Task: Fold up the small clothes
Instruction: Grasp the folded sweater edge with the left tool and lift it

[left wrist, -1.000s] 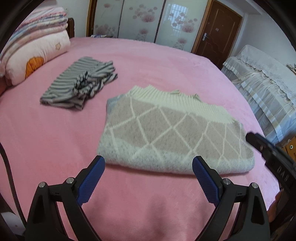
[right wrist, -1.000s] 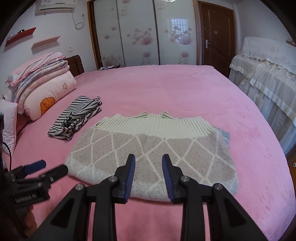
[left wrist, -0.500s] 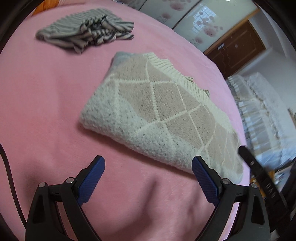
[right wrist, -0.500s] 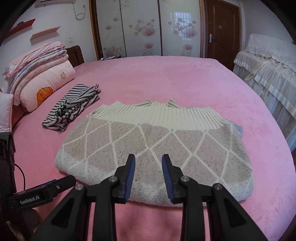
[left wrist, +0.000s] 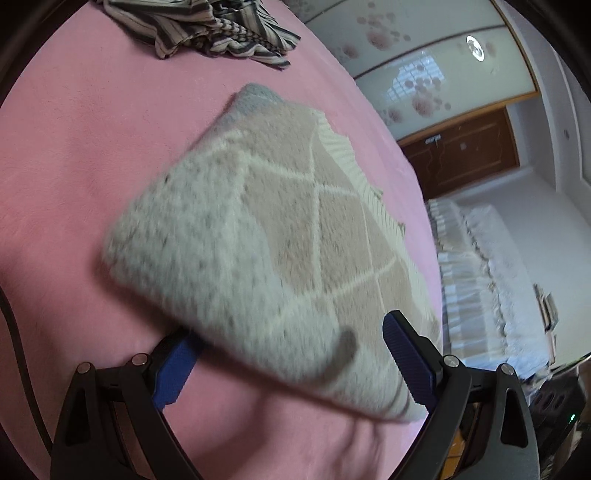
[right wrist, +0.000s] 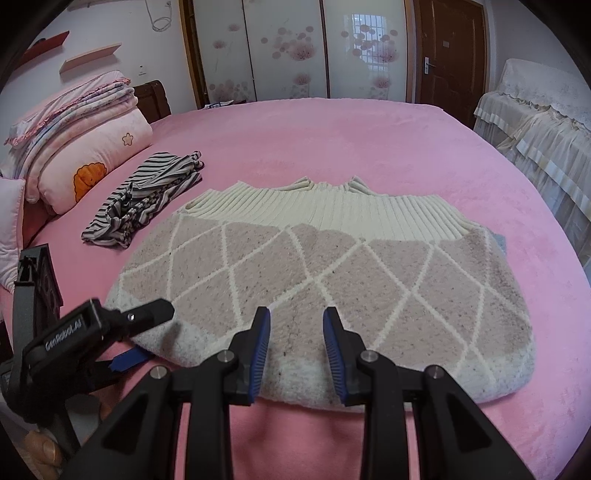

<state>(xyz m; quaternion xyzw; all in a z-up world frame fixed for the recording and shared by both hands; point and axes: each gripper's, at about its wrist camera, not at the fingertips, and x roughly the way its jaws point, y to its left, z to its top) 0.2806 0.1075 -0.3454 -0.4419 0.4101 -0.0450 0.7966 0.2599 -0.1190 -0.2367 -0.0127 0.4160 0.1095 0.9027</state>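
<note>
A folded beige sweater [right wrist: 332, 266] with a cream diamond pattern and a ribbed cream band lies flat on the pink bed [right wrist: 369, 140]. My left gripper [left wrist: 291, 362] is open wide and straddles the sweater's [left wrist: 258, 236] near left corner. One blue pad [left wrist: 173, 373] sits beneath the edge and the other pad [left wrist: 406, 354] above it, neither pressing. The right wrist view shows the same left gripper [right wrist: 155, 332] at that corner. My right gripper [right wrist: 295, 343] hovers over the middle of the near hem, its jaws a little apart with nothing between them.
A folded striped garment [right wrist: 144, 199] lies to the left of the sweater, also seen as the striped garment [left wrist: 207, 29] at the top of the left wrist view. Stacked pink quilts and pillows [right wrist: 85, 147] sit at the bed's head on the left. Lace-covered furniture [right wrist: 535, 122] stands past the right edge.
My left gripper has sunk and rolled, closing in on the sweater's corner until one finger slid beneath its edge. My right gripper has dropped slightly toward the near hem, jaws unchanged.
</note>
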